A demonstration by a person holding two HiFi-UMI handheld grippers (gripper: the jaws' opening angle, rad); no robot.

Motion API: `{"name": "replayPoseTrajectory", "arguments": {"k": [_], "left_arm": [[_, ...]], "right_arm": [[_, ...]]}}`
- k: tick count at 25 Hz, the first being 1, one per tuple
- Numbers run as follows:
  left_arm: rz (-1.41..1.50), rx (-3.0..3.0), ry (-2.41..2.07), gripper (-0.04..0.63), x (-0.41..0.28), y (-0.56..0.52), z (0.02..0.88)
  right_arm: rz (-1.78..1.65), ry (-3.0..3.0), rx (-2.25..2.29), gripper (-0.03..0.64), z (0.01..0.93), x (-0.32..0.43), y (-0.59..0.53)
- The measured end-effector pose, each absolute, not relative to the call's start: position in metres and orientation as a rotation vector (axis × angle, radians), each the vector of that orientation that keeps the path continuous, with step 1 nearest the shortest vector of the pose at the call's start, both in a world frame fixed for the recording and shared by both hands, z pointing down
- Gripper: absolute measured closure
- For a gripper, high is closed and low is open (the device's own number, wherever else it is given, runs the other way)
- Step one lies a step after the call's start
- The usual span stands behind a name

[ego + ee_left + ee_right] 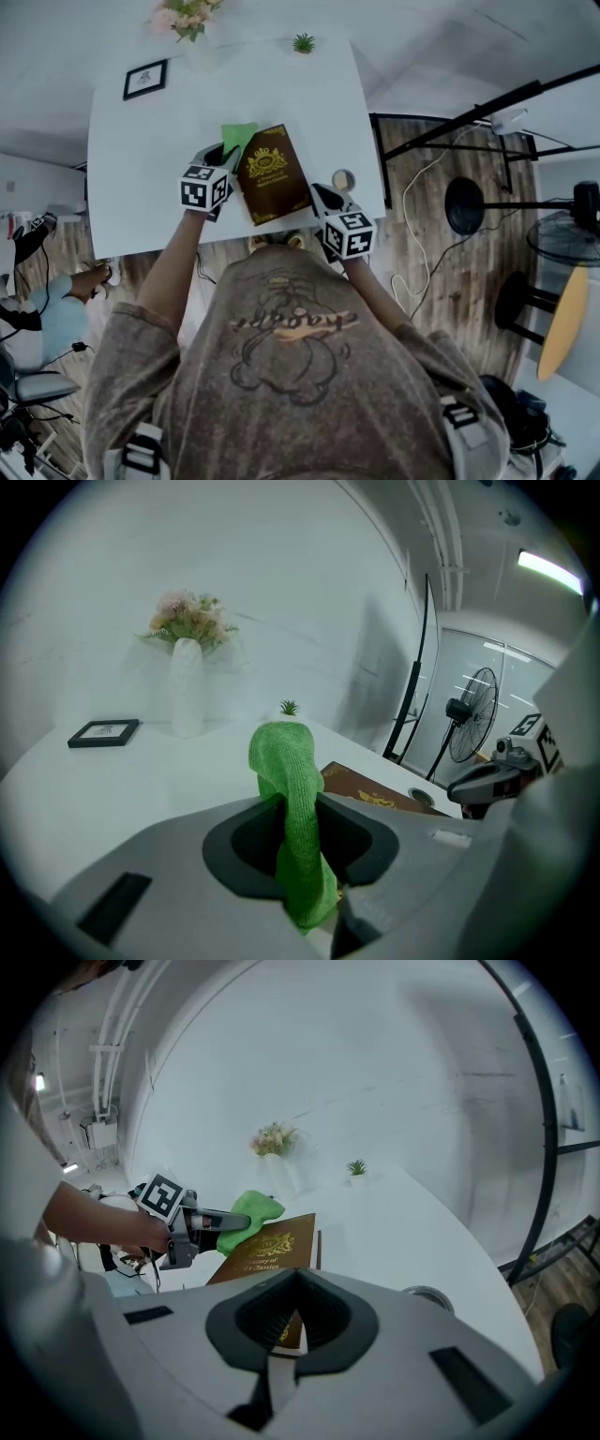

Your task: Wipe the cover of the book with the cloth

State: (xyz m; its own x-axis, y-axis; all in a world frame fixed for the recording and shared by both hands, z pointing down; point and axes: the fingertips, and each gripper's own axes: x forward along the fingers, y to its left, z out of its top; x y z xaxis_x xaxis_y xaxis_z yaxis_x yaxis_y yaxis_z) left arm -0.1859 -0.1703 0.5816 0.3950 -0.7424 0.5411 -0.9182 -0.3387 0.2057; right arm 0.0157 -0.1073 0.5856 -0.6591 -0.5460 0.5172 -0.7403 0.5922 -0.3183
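Note:
A brown book (272,173) with gold print lies flat near the white table's (141,197) front edge. My left gripper (220,155) is shut on a green cloth (237,137), which hangs over the book's far left corner. In the left gripper view the cloth (286,761) stands up from between the jaws, with the book (375,794) just beyond on the right. My right gripper (323,199) is shut, with its tips at the book's near right corner. In the right gripper view the book (272,1246) shows past the closed jaws, and the left gripper (202,1227) holds the cloth (248,1213) at its far edge.
A small round lid-like object (343,179) sits right of the book. A black picture frame (145,79), a white vase of flowers (187,19) and a tiny green plant (303,42) stand at the table's back. Beside the table are a black stand (469,122), cables and a fan (567,234).

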Motion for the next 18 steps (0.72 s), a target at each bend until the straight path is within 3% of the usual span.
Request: {"name": "replayPoseTrajectory", "arguments": {"k": [18], "left_arm": [[0.496, 2.172, -1.272, 0.515, -0.153, -0.111, 0.580]], "right_arm": [[0.767, -2.441, 0.923, 0.615, 0.604, 0.003, -0.090]]}}
